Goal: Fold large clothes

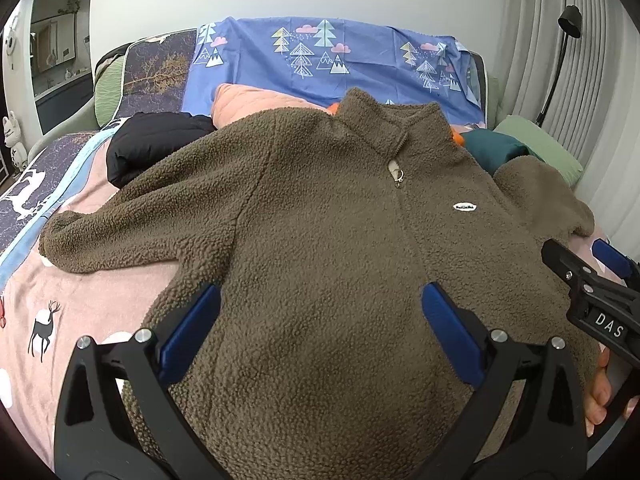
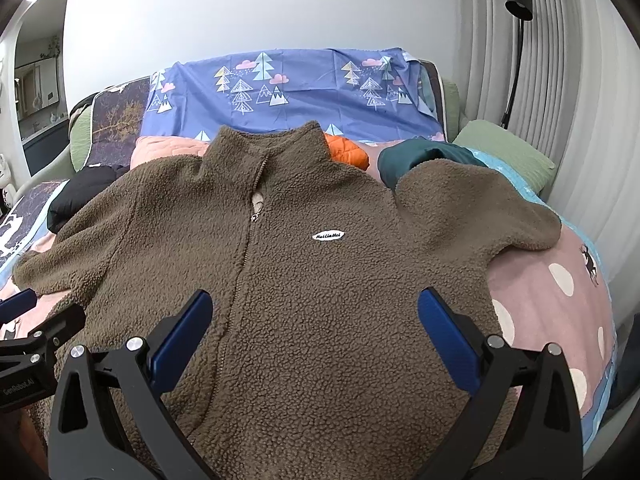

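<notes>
Fleece jacket point(image 1: 320, 240) lies flat on bed point(image 1: 80, 304); both tongs point(image 1: 320, 320) point(image 2: 316, 328) spread wide, grasping nothing.

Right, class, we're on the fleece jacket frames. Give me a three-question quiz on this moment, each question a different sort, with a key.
1. True or false: the brown fleece jacket lies front-up, zipped.
2. Which sleeve is bent back on itself? A) left sleeve B) right sleeve
3. Fill in: both the left gripper and right gripper are ____.

Key: 1 true; 2 B; 3 open, holding nothing.
</notes>
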`<state>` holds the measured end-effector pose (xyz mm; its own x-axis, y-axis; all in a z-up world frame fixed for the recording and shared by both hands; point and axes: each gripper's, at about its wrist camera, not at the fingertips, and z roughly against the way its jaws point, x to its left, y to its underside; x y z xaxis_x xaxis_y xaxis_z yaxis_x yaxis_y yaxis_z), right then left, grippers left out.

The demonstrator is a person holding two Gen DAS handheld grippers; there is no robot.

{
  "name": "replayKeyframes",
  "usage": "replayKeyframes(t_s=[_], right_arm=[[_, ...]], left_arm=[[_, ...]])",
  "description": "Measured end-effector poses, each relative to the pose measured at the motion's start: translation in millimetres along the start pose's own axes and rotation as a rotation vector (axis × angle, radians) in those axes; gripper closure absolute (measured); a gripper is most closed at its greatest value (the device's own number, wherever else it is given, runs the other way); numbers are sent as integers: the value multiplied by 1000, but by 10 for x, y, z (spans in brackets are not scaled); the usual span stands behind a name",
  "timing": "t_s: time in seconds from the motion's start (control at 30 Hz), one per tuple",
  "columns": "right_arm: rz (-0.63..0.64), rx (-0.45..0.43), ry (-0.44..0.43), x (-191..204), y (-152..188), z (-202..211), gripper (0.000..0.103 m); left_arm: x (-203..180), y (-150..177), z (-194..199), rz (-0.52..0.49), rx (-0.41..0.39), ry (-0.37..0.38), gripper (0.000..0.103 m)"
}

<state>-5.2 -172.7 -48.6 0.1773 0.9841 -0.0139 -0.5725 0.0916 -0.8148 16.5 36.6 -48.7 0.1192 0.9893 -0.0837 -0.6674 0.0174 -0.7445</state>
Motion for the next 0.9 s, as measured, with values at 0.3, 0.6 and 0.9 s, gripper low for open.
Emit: replayKeyframes(t_s=[0.3,0.6,0.9], right_arm=[[2,1,4,16,25,-4,1],[19,-14,20,60,-12,12,1],[21,-29,34,66,-93,15,1]], left_arm=[[9,36,1,-1,8,4,2],[14,41,-26,-3,16,-2,2],[1,35,-58,-5,24,-4,2]])
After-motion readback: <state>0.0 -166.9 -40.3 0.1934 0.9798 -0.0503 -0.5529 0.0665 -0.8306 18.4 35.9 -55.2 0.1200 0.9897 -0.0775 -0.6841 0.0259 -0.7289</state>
